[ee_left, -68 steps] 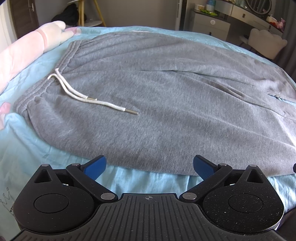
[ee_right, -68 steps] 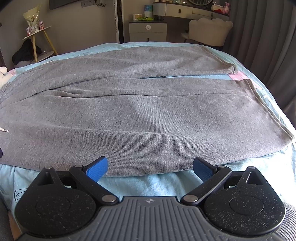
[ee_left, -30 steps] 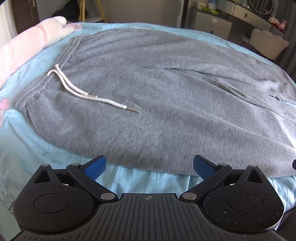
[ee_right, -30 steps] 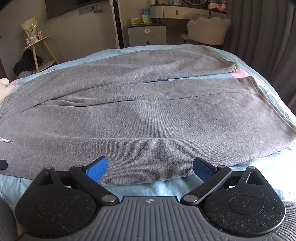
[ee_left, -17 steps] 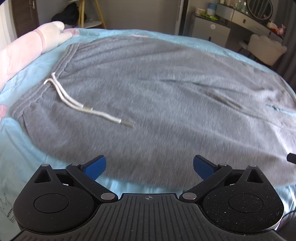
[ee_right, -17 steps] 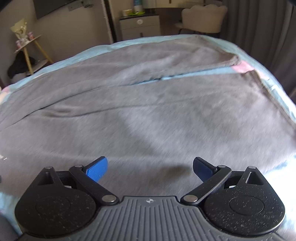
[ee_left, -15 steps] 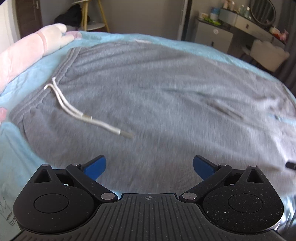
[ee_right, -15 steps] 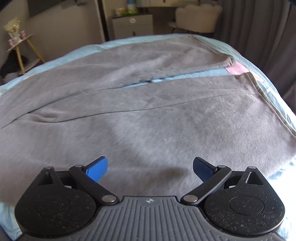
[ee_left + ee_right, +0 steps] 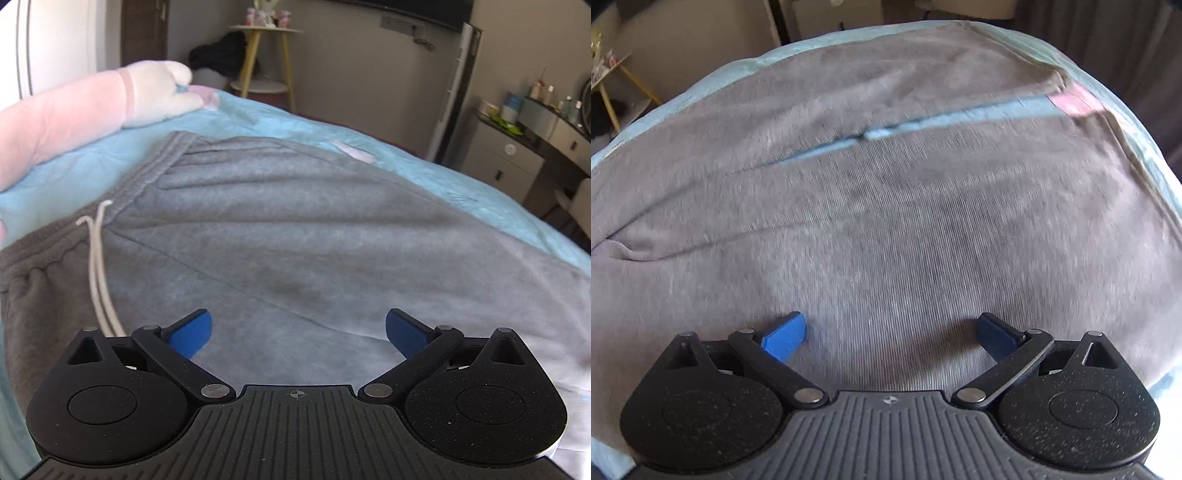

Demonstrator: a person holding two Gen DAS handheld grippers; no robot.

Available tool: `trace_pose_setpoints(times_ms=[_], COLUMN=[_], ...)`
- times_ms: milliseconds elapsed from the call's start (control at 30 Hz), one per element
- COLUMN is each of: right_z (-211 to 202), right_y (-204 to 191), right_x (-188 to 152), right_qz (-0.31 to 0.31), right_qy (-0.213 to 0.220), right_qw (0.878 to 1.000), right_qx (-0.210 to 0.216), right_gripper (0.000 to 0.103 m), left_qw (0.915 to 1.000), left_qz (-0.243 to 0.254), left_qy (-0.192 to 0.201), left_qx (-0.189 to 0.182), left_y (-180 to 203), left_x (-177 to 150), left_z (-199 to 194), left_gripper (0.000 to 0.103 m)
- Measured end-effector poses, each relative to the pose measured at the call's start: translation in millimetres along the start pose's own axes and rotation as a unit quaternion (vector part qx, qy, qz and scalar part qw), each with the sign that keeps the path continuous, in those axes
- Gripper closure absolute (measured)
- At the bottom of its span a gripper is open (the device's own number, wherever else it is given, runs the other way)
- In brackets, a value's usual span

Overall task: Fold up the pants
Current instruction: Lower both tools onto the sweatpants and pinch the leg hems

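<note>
Grey sweatpants (image 9: pixel 295 229) lie spread flat on a light blue bed. The left wrist view shows the waistband (image 9: pixel 144 177) at the left with a white drawstring (image 9: pixel 98 266) running toward my left gripper. My left gripper (image 9: pixel 297 334) is open and empty, low over the upper part of the pants. The right wrist view shows the two legs (image 9: pixel 886 221) with a thin strip of blue sheet (image 9: pixel 923 123) between them. My right gripper (image 9: pixel 890 334) is open and empty, close over the near leg.
A pink and white plush pillow (image 9: pixel 85 107) lies at the bed's far left. A yellow-legged side table (image 9: pixel 264 62) and a dresser (image 9: pixel 517 155) stand beyond the bed. A pink patch (image 9: pixel 1075 101) shows by the leg hems. Dark curtains hang at the right.
Both grippers have moved forward from the near bed edge to over the pants. The near hem edge and front strip of blue sheet have dropped out of view. Both stay open.
</note>
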State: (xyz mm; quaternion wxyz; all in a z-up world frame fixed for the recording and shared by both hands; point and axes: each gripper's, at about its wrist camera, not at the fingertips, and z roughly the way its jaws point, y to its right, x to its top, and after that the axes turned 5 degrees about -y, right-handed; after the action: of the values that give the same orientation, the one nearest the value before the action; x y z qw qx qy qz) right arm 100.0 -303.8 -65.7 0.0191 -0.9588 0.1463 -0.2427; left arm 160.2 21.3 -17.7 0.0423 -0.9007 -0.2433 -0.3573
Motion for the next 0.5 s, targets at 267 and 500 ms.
trace_pose_setpoints(times_ms=[267,500], right_z=[19.7,100.7], right_y=[8.5,12.8], right_x=[180.1,306.6], right_qz=[0.085,0.196], right_qy=[0.115,0.121], right_qw=[0.99,0.972], right_qx=[-0.007,-0.053], right_gripper=[0.008,0.041], left_qw=[0.9956,0.9936], left_qz=[-0.061,-0.068], left_qy=[0.065,0.084], left_qx=[0.03,0.034], left_y=[-35.1,-30.6], left_x=[-4.8,-17.9], left_z=[24.2,43.8], left_gripper=[0.0,0.0])
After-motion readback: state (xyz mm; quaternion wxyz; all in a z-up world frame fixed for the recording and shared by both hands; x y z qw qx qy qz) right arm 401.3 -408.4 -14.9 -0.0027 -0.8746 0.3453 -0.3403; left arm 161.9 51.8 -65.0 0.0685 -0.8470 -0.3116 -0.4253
